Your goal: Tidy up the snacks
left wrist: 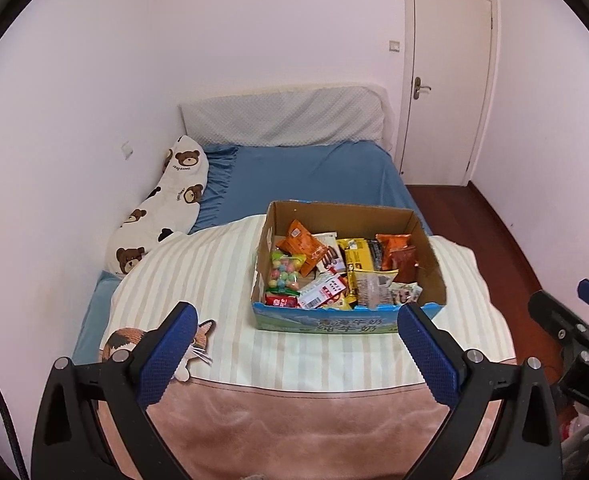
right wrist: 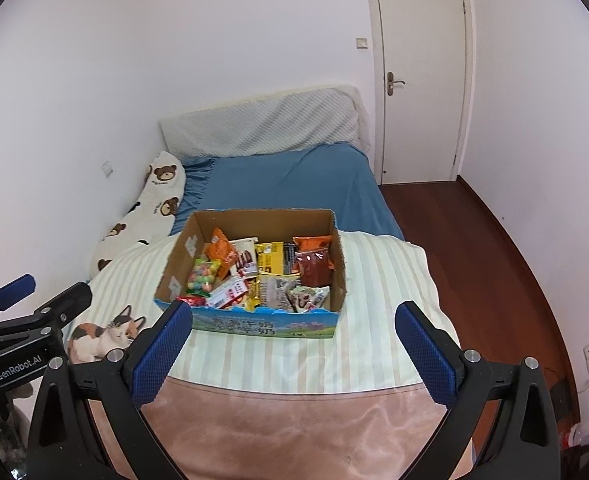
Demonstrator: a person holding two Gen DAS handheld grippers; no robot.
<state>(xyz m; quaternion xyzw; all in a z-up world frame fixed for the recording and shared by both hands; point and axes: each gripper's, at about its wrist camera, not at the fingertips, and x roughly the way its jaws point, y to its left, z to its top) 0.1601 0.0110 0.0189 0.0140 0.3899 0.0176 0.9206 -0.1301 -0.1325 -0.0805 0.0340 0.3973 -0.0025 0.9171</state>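
Cardboard box [left wrist: 424,258], open-topped and brown, with a blue printed front panel bearing Chinese characters, sits on a cream striped quilt [left wrist: 222,264] spread over the foot half of a bed. All positions below are given relative to this box.

Contents: assorted snack packets [right wrist: 254,272] fill the box floor in a loose, overlapping heap. A clear bag of multicoloured round candies [left wrist: 283,273] lies along the left wall. An orange packet [left wrist: 302,246] leans behind it towards the back-left corner. A yellow and black packet [left wrist: 358,254] occupies the centre. Two reddish-brown pouches [left wrist: 398,254] rest against the right wall. A white carton with a barcode [left wrist: 322,290] lies near the front wall. No packet lies outside the box.

Surroundings: a blue fitted sheet [left wrist: 314,172] extends behind the box to a grey quilted headboard cushion [left wrist: 282,120]. A long white pillow printed with brown bears [left wrist: 166,208] lies to the rear left, along the wall. A calico cat print [right wrist: 102,334] on the quilt is to the front left. A white door [right wrist: 422,76] stands behind and to the right, shut.

Grippers: the left gripper [left wrist: 296,354] is held in front of the box, blue pads spread wide, nothing between them. The right gripper [right wrist: 294,352] is likewise in front of the box, released and empty. Neither touches the box.
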